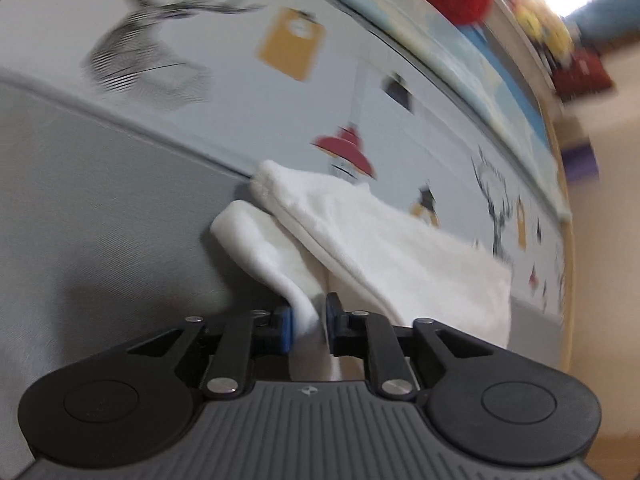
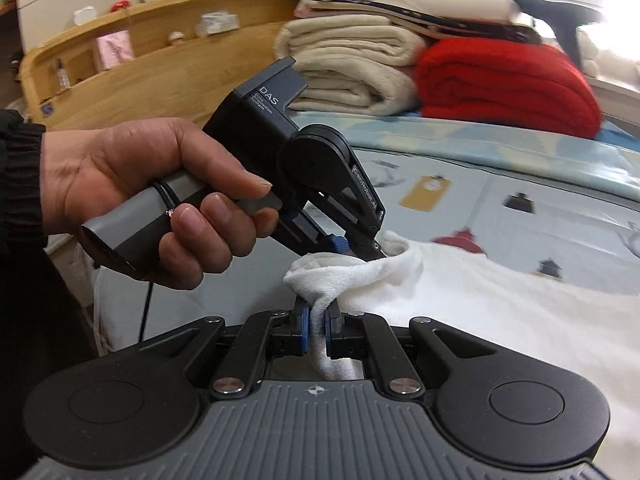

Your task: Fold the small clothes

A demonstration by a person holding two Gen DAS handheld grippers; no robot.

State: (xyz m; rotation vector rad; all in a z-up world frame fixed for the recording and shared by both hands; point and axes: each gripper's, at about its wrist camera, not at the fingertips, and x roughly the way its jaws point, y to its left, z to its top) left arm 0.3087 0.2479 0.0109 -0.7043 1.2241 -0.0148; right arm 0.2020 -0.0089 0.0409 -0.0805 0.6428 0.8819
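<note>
The left gripper (image 1: 310,322) has a soft fold of the white garment (image 1: 384,248) between its jaws, though whether the pads press it I cannot tell. The garment lies on the patterned bed (image 2: 500,200). The right gripper (image 2: 316,330) pinches a bunched edge; the light, limp cloth likely handles best held by edges.

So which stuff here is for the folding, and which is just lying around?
For the folding:
white garment
right gripper, shut on it
left gripper, cloth between its fingers

Just lying around:
red blanket
cream blankets
wooden headboard
patterned bed sheet
</note>
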